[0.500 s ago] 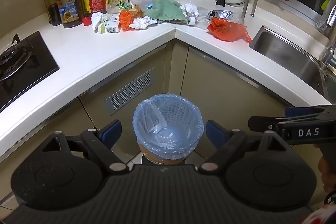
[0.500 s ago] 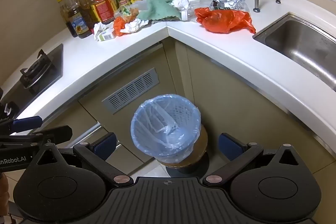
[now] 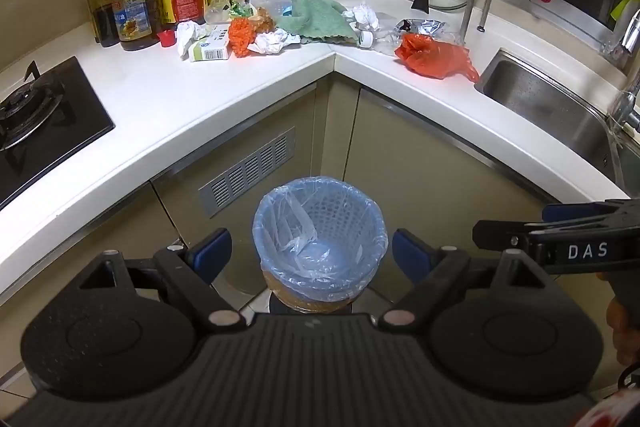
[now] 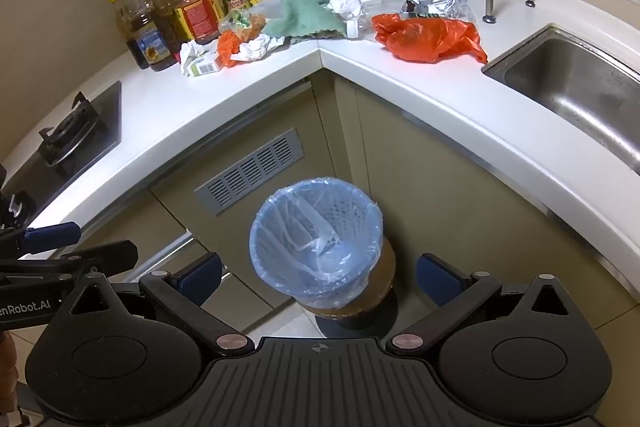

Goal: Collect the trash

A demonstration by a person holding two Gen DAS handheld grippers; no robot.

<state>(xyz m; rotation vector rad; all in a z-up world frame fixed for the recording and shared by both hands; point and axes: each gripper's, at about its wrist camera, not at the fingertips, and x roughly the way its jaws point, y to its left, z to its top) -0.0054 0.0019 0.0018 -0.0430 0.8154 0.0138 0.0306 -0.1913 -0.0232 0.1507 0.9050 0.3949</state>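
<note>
The bin (image 3: 320, 239), lined with a blue bag, stands on the floor below the corner of the counter (image 3: 168, 99), seemingly so that rubbish can drop straight down into it. It looks empty. All the trash lies up on the counter, above and behind the bin: crumpled paper (image 3: 272, 41), a small carton (image 3: 210, 49) and an orange net (image 3: 240, 35) up-left of it, a red plastic bag (image 3: 434, 57) and a foil wrapper (image 3: 422, 26) up-right. The left gripper (image 3: 310, 249) and right gripper (image 4: 318, 273) hang over the bin, both tilted downward, jaws spread wide and holding nothing, probably ready for a first pick.
</note>
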